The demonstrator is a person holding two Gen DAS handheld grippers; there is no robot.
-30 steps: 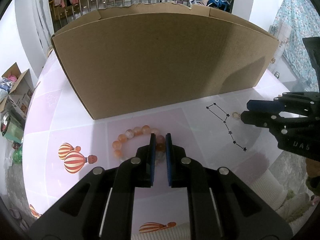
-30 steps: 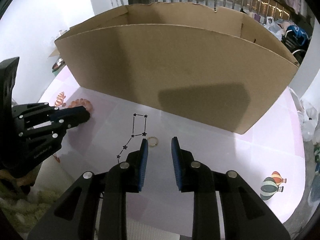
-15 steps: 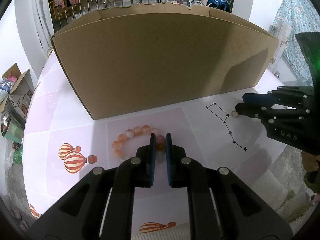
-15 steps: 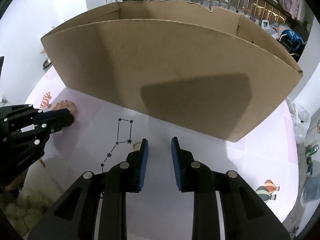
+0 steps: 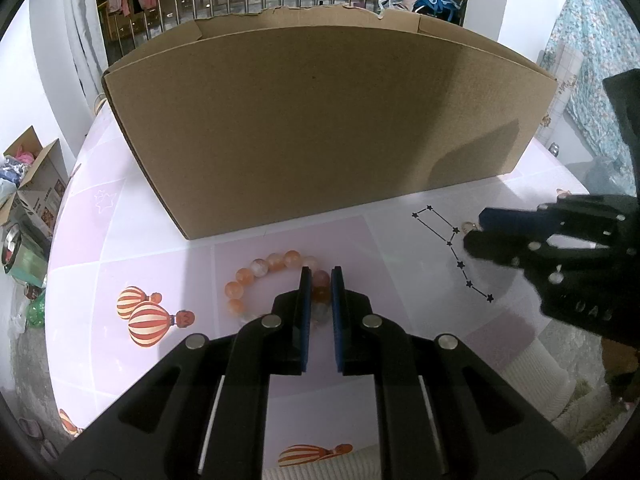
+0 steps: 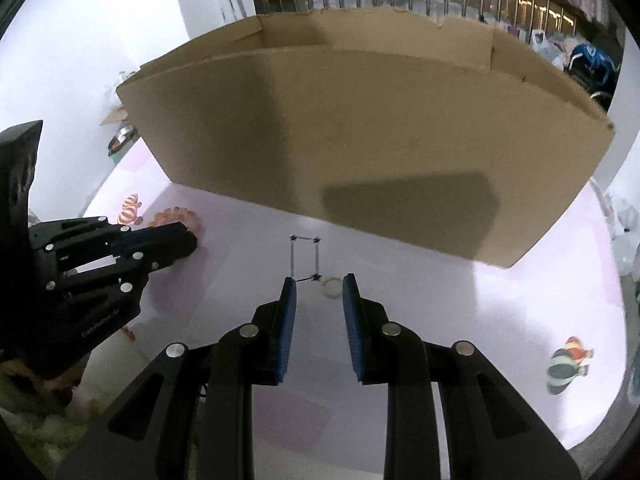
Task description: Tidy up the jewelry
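Left tongs (image 5: 319,280) pinch my bead bracelet (image 5: 272,268) at six o'clock on the worktop (image 5: 160,248) — right tongs (image 6: 319,294) gape around the ring (image 6: 331,285). Box (image 5: 320,120) at twelve waits — nothing stored yet.

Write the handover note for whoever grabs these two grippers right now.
Left gripper: fingers closed on the bead bracelet, which lies on the table.
Right gripper: open, holding nothing, fingertips either side of the small ring beside the printed star pattern.
Cardboard box: stands behind both pieces.
Done: bracelet gripped.
Left: grip the ring, then probably move both pieces into the box.
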